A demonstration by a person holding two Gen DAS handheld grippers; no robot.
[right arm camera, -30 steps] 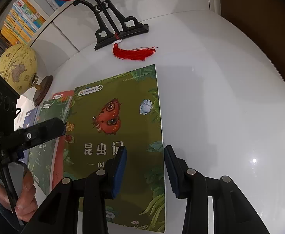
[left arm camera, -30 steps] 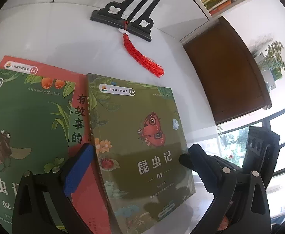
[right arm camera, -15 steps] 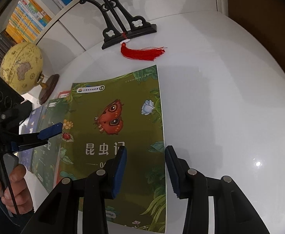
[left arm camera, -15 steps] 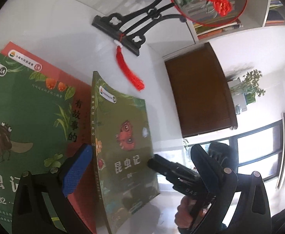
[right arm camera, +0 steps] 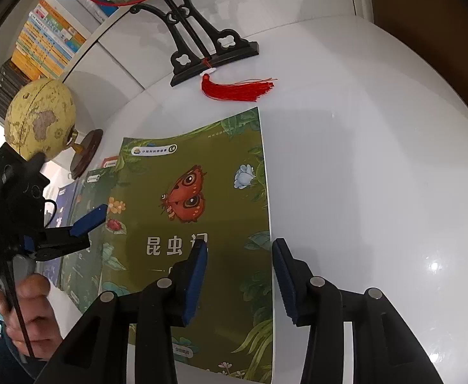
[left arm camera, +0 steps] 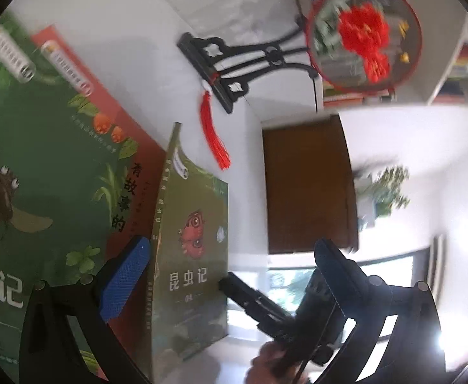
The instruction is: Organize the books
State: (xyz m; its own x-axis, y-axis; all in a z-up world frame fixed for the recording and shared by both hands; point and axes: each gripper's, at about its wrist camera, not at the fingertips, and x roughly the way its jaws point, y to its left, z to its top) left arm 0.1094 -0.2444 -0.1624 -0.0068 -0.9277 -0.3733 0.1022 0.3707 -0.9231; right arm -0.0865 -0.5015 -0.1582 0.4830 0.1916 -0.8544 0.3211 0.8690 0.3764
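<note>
An olive-green butterfly book (right arm camera: 189, 204) lies on the white round table (right arm camera: 362, 176), its left side overlapping other books. My right gripper (right arm camera: 240, 278) is open and points down over the book's lower right edge, one pad above the cover and the other above bare table. My left gripper (left arm camera: 230, 275) is open wide beside the butterfly book's (left arm camera: 195, 256) spine, and its blue pad (right arm camera: 88, 220) shows at the book's left edge. A green beetle book (left arm camera: 42, 192) and a red book (left arm camera: 128, 166) lie further left. The right gripper (left arm camera: 250, 297) shows at that book's far edge.
A round embroidered fan on a black stand (right arm camera: 202, 51) with a red tassel (right arm camera: 237, 89) stands behind the books. A yellow globe (right arm camera: 38, 118) stands at the left. Bookshelves (right arm camera: 42, 41) line the back wall. A brown cabinet (left arm camera: 307, 185) and a window (left arm camera: 394, 272) lie past the table.
My left gripper has rolled and shifted toward the butterfly book's spine, so that view now sees the fan and cabinet. The right gripper and the book have stayed put.
</note>
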